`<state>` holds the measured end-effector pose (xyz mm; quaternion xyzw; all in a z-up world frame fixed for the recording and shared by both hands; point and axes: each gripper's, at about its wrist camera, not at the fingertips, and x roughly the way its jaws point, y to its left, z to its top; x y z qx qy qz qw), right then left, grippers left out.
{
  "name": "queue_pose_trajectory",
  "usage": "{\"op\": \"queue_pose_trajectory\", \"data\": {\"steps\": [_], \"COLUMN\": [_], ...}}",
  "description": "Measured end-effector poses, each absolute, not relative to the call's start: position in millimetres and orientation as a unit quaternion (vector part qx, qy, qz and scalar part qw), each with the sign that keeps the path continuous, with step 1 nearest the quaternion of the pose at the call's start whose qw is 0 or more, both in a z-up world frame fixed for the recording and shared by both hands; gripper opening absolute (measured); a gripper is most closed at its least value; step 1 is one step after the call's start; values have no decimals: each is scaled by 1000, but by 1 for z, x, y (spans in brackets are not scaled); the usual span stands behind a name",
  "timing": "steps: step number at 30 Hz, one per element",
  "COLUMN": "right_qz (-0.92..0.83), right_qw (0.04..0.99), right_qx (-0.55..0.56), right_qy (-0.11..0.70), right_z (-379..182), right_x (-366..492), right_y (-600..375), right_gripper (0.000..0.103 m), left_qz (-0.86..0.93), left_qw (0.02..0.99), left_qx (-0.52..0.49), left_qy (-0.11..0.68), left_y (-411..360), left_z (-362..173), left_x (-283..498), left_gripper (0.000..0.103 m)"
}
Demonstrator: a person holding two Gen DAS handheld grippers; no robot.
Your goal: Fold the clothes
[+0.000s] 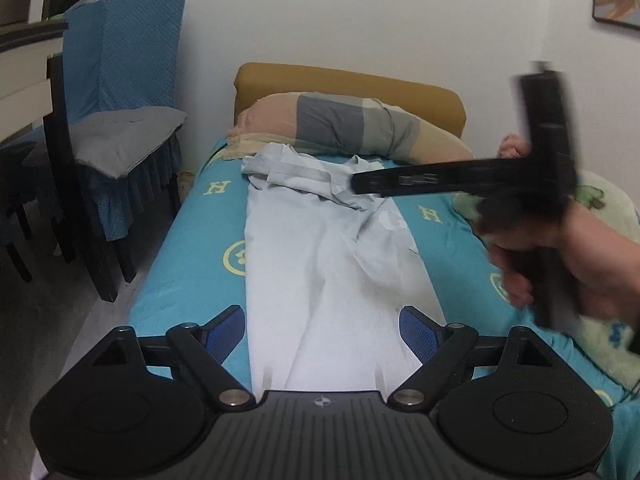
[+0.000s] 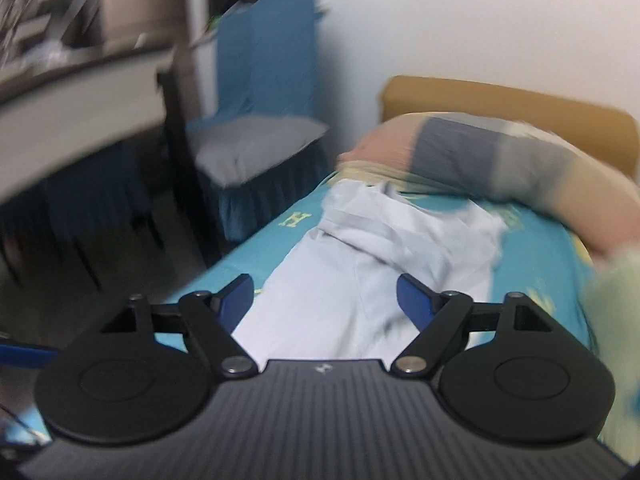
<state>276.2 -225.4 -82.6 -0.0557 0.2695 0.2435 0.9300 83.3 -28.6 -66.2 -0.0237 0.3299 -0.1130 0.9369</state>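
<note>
A pale blue garment (image 1: pixel 320 264) lies lengthwise on the bed, folded into a long strip, with its far end bunched near the pillow. It also shows in the right wrist view (image 2: pixel 384 264), blurred. My left gripper (image 1: pixel 322 330) is open and empty, low over the garment's near end. My right gripper (image 2: pixel 325 300) is open and empty above the garment's middle. In the left wrist view the right gripper's body (image 1: pixel 548 176) shows blurred at the right, held in a hand above the garment's far end.
The bed has a turquoise sheet (image 1: pixel 192 264) with yellow prints. A pillow (image 1: pixel 352 124) and a tan headboard (image 1: pixel 348 80) lie at the far end. A blue-covered chair (image 1: pixel 120 120) stands left of the bed. A green blanket (image 1: pixel 600 216) lies at right.
</note>
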Motion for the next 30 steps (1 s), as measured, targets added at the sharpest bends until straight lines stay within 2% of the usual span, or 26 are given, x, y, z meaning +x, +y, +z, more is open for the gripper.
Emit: {"op": "queue_pose_trajectory", "data": {"steps": [6, 10, 13, 14, 15, 17, 23, 30], "right_qz": [233, 229, 247, 253, 254, 248, 185, 79], "right_qw": [910, 898, 881, 880, 882, 895, 949, 964], "right_qx": [-181, -207, -202, -190, -174, -144, -40, 16], "right_qy": [291, 315, 348, 355, 356, 341, 254, 253], "right_z": [-120, -142, -155, -155, -154, -148, -118, -130], "right_x": [389, 441, 461, 462, 462, 455, 438, 455], "right_y": [-172, -160, -158, -159, -163, -172, -205, -233], "right_gripper": [79, 79, 60, 36, 18, 13, 11, 11], "left_qz": [-79, -55, -48, -49, -51, -56, -49, -37], "left_qw": [931, 915, 906, 904, 903, 901, 911, 907], "left_qx": [-74, -128, -151, -154, -156, -160, -151, -140], "left_qy": [350, 379, 392, 395, 396, 399, 380, 395], "left_y": [0, 27, 37, 38, 37, 37, 33, 31], "left_z": [-100, -124, -134, -135, -135, -137, -130, -138], "left_x": [127, 150, 160, 161, 161, 161, 152, 155], "left_gripper": [86, 86, 86, 86, 86, 86, 86, 86]}}
